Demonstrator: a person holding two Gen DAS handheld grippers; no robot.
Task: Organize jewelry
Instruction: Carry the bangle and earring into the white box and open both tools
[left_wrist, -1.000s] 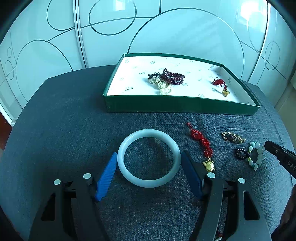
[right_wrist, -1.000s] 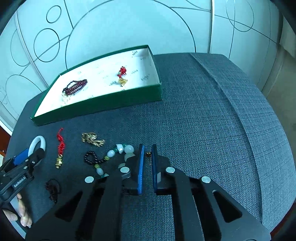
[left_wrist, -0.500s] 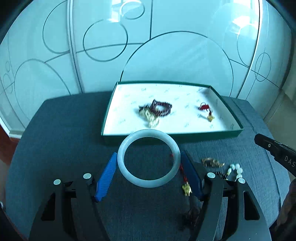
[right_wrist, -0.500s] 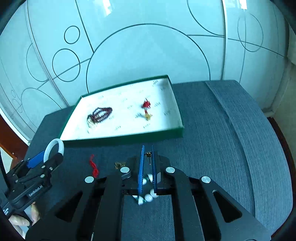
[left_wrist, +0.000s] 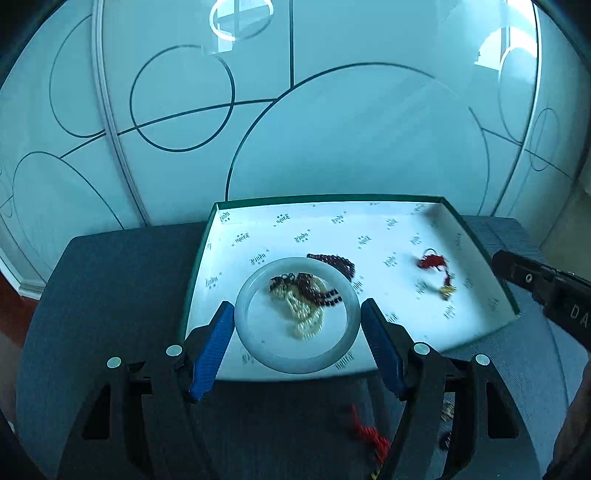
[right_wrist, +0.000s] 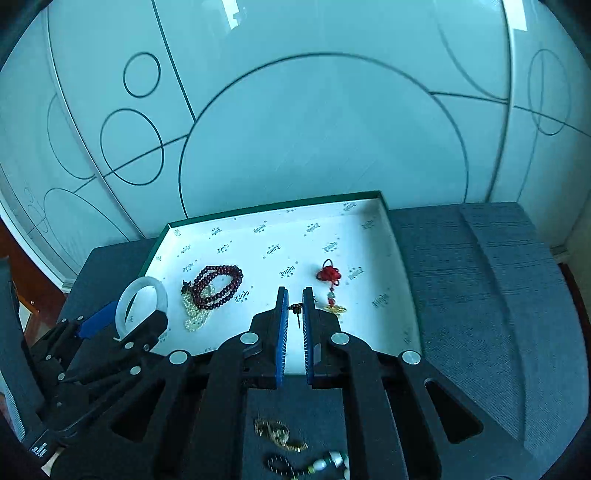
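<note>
Nearest you, loose pieces are left on the dark cushion (right_wrist: 480, 280): a gold trinket (right_wrist: 279, 434), a strand of dark and pale beads (right_wrist: 314, 466), and a red knotted charm (left_wrist: 369, 437) below your left tool. Your left gripper (left_wrist: 297, 319) is clamped on the pale jade bangle (left_wrist: 297, 315), one blue pad on each side, holding it over the near part of the green tray (left_wrist: 199, 266). Your right gripper (right_wrist: 295, 308) is pinched nearly closed on a tiny dark stud (right_wrist: 295, 308) above the tray's near edge. I judge this the carry-to-tray step. Beyond the bangle lie the dark red bead bracelet (right_wrist: 219, 286) and a pearl strand (right_wrist: 195, 315); to the right, a red tassel charm (right_wrist: 330, 282). Next, pick bare white floor, lower gently, then ease each grip off.
</note>
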